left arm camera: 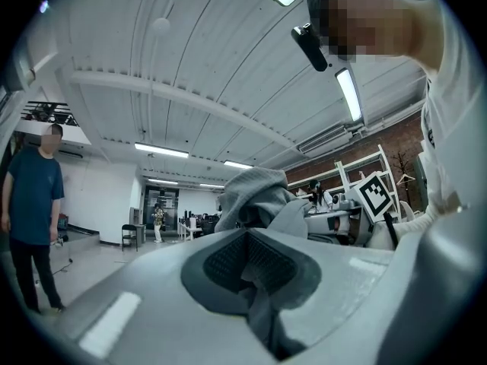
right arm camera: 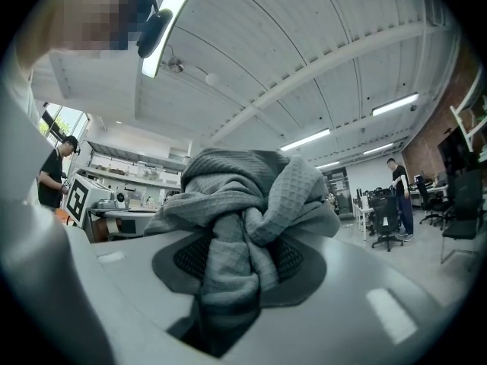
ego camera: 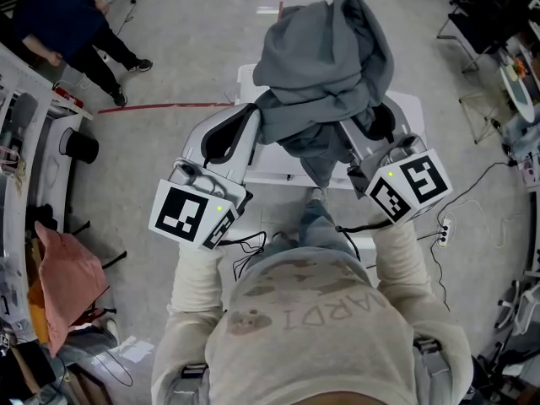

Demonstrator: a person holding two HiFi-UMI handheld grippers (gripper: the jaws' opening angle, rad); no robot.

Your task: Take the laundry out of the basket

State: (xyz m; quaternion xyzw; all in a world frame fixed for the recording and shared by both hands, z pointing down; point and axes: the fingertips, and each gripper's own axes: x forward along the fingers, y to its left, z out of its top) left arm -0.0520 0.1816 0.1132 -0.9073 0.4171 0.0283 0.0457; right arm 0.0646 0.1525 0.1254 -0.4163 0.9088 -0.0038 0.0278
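Above white table, grey cloth pinched in left claw and right claw, open floor around

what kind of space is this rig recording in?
Probably an open-plan lab or workshop, not a home: office chairs, ceiling strip lights, and a power strip on the bare floor.

Laundry: one grey waffle-weave cloth, bunched and crumpled. Raised, hanging in folds, pinched by left gripper and right gripper.
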